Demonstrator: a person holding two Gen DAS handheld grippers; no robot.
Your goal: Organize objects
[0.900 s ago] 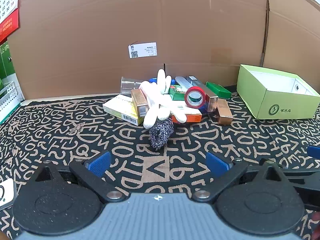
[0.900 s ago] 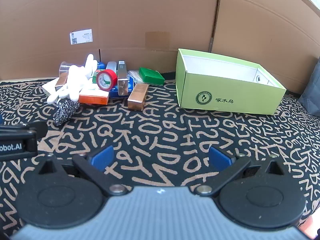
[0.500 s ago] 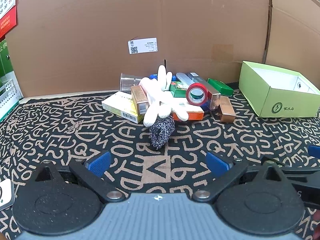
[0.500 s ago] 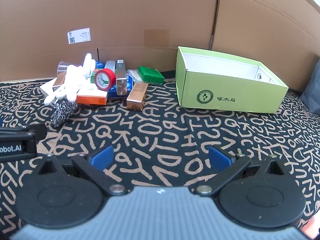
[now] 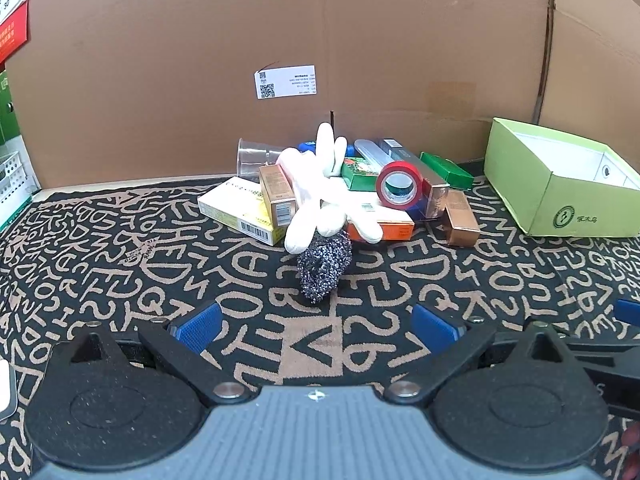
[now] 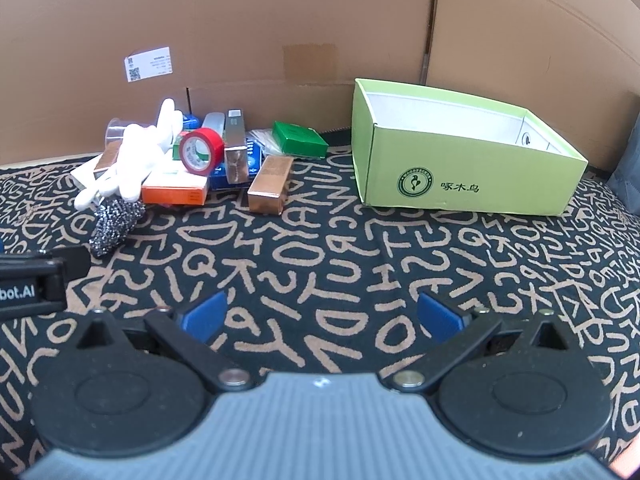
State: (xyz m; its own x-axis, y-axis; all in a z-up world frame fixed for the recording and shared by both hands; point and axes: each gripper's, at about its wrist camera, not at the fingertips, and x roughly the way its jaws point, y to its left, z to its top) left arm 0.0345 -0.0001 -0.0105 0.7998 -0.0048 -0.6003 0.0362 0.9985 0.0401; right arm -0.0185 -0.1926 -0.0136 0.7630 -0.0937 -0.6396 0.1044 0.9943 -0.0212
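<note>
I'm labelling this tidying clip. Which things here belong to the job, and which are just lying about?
Job:
- green box, open
- white glove
- steel scourer
- red tape roll
- copper carton
- orange carton

Lying about:
- cardboard wall
- white label
- calendar

A letter-patterned cloth bears a clutter pile and green box.
</note>
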